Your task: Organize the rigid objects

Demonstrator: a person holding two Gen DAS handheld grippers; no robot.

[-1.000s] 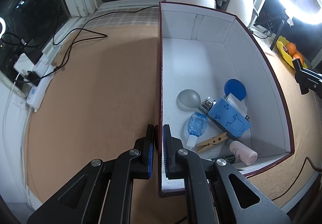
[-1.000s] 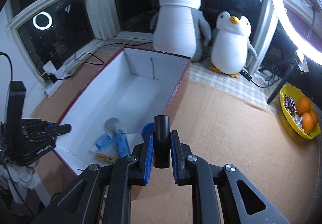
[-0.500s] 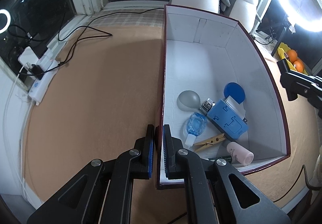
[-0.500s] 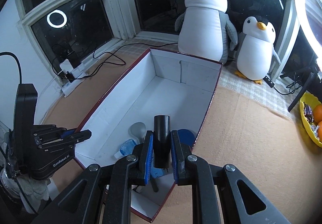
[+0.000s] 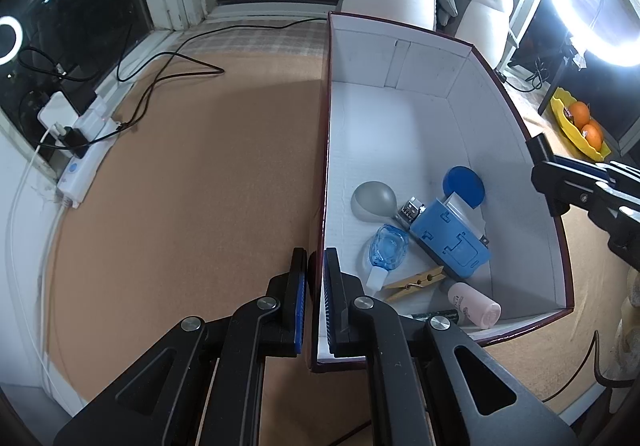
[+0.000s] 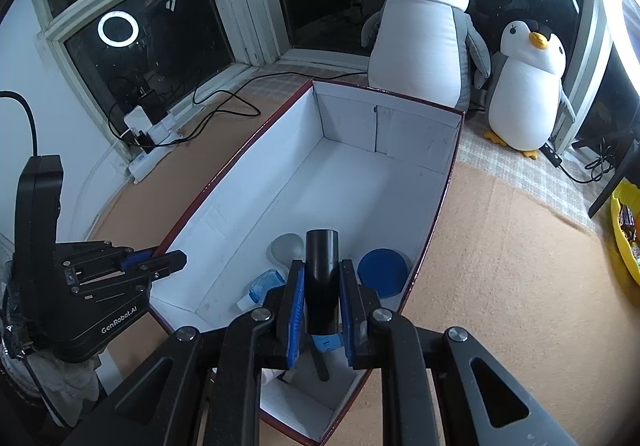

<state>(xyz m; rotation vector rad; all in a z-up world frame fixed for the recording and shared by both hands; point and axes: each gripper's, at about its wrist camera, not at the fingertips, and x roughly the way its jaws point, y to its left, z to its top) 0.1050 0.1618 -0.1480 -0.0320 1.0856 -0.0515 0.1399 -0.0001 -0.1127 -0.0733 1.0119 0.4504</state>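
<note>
1. The left gripper (image 5: 316, 278) was clamped on the near end of the left wall of the box (image 5: 325, 149), one pad outside and one inside, its jaws narrow with only the thin wall between them.
2. The right gripper (image 6: 322, 294) was closed on a black cylinder (image 6: 322, 278), which stood upright between the blue pads and rose above the fingertips.
3. In the right wrist view that cylinder hung over the near part of the box interior, above the items lying there.
4. The box, white inside with a dark red rim, sat on a tan mat (image 5: 192, 173), open at the top.
5. Its contents lay gathered at the near end: a blue case (image 5: 450, 240), a round blue lid (image 5: 464, 181) behind it, a grey rounded object (image 5: 372, 199), a small clear blue bottle (image 5: 386, 248), a wooden clothespin (image 5: 416, 282) and a pink bottle (image 5: 474, 304).
6. The clothespin lay just in front of the blue case, and the pink bottle sat near the box's near wall.
7. The far half of the box floor was bare.
8. Two plush penguins (image 6: 424, 29) stood behind the box by the window.
9. A yellow bowl of oranges (image 5: 580, 125) sat well to the right, and a white power strip (image 5: 80, 161) with cables lay at the mat's left edge.
</note>
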